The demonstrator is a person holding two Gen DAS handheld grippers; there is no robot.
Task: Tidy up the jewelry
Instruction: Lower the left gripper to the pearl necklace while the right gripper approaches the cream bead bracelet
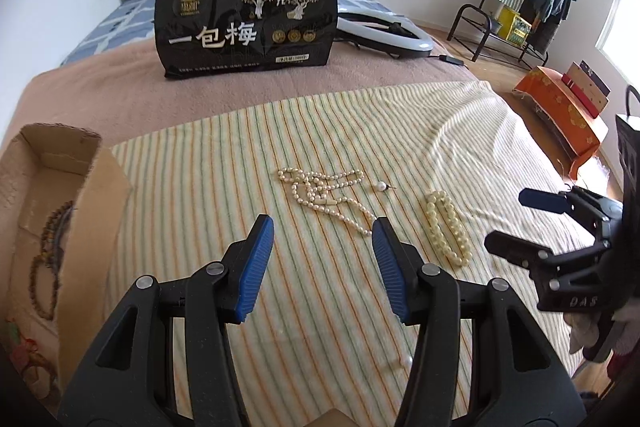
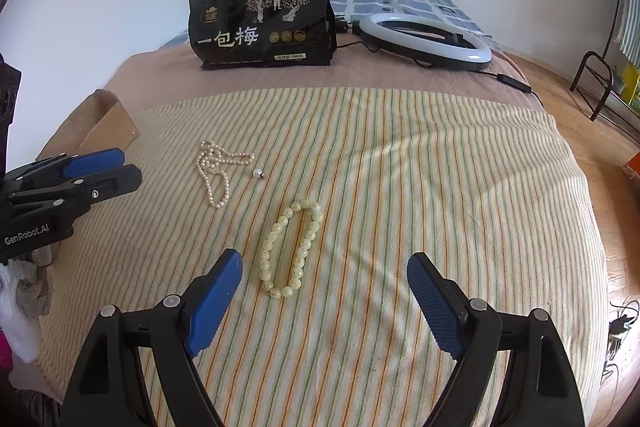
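Here both ribbed-padded tools, left point(image 1: 323, 227) and right point(image 2: 325, 267), gape empty over round beads point(image 2: 291, 250).

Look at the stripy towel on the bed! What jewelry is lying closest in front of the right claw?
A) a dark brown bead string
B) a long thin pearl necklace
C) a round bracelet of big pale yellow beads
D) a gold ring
C: in the right wrist view the bracelet of big pale yellow beads lies just ahead of the open right claw, while the thin pearl necklace sits farther off.
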